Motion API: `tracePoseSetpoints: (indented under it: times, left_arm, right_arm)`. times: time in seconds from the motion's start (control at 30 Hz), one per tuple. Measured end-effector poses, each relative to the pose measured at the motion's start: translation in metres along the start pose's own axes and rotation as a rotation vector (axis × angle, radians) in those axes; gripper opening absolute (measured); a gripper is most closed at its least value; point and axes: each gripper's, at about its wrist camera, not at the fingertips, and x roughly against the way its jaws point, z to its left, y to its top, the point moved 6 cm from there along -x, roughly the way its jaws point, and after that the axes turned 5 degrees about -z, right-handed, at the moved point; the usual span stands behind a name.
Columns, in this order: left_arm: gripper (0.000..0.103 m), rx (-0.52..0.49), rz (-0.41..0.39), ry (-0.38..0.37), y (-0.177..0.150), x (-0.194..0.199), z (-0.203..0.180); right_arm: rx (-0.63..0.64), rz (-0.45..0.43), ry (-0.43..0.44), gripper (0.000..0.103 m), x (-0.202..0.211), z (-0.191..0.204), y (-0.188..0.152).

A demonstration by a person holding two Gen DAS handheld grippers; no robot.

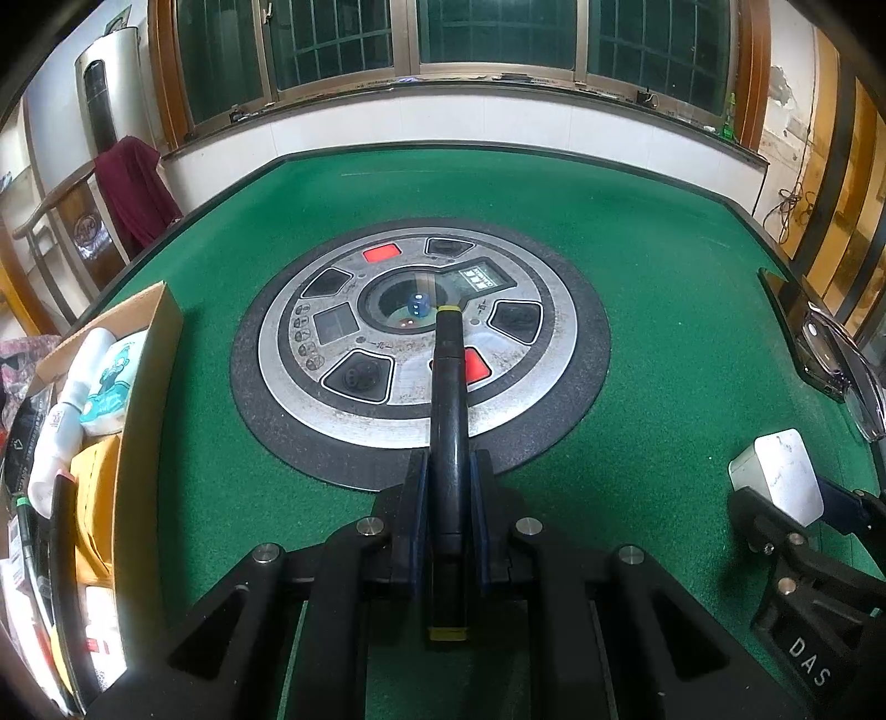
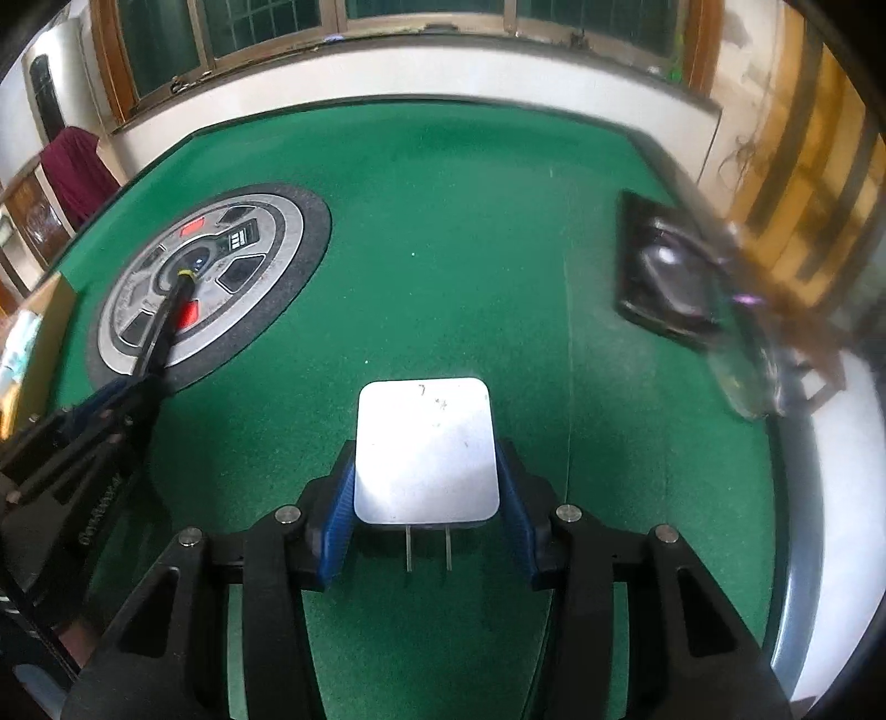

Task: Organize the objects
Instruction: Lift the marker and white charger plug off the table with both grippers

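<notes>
Green felt table, round control panel at centre. Dark barred windows in wood frames, white wall below. Maroon cloth over chair at left

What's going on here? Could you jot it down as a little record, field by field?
Setting: green felt table with a round control panel at its centre
Left tongs: shut on a black marker pen
Right tongs: shut on a white plug adapter, prongs pointing back toward the camera
Storage: cardboard box at the left, already holding packets
Also there: glasses at the right edge
</notes>
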Motion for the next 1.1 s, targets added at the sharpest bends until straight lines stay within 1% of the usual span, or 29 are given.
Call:
tracePoseSetpoints:
  times: [0.03, 0.1, 0.13, 0.23, 0.3, 0.33, 0.37, 0.4, 0.63, 0.73, 0.97, 1.1]
  left_arm:
    - [0.012, 0.000, 0.000, 0.000, 0.000, 0.000, 0.000]
    - [0.012, 0.000, 0.000, 0.000, 0.000, 0.000, 0.000]
    - [0.012, 0.000, 0.000, 0.000, 0.000, 0.000, 0.000]
    - [0.012, 0.000, 0.000, 0.000, 0.000, 0.000, 0.000]
    - [0.012, -0.001, 0.000, 0.001, 0.000, -0.001, 0.000]
    - [0.012, -0.003, 0.000, 0.002, 0.000, -0.001, 0.000]
    - [0.012, -0.008, -0.001, 0.004, 0.000, 0.001, -0.001]
    - [0.012, -0.012, -0.001, 0.004, 0.000, 0.001, -0.001]
    - [0.012, 0.011, -0.009, -0.008, -0.001, 0.004, 0.003]
    - [0.012, 0.010, -0.044, 0.003, 0.002, 0.010, 0.005]
    - [0.012, 0.000, -0.138, 0.038, 0.008, 0.029, 0.006]
    - [0.012, 0.000, -0.166, 0.050, 0.011, 0.033, 0.011]
  right_arm:
    - [0.006, 0.007, 0.012, 0.049, 0.000, 0.000, 0.001]
    - [0.008, 0.023, 0.051, 0.061, -0.001, 0.001, 0.002]
    - [0.010, 0.024, 0.057, 0.063, -0.001, 0.002, 0.002]
    - [0.048, 0.019, 0.033, 0.067, -0.002, 0.010, -0.001]
    - [0.039, 0.020, 0.034, 0.067, -0.001, 0.008, -0.001]
    - [0.031, 0.025, 0.037, 0.067, -0.003, 0.008, 0.001]
    - [0.027, 0.026, 0.027, 0.060, -0.003, 0.006, 0.001]
    - [0.023, 0.022, 0.003, 0.042, -0.002, 0.003, 0.002]
    - [-0.079, 0.047, 0.075, 0.043, 0.003, -0.009, 0.002]
    - [-0.105, 0.047, 0.089, 0.042, 0.005, -0.014, 0.002]
    - [-0.119, -0.008, 0.089, 0.043, 0.015, -0.015, 0.012]
    - [-0.118, -0.028, 0.093, 0.043, 0.019, -0.013, 0.016]
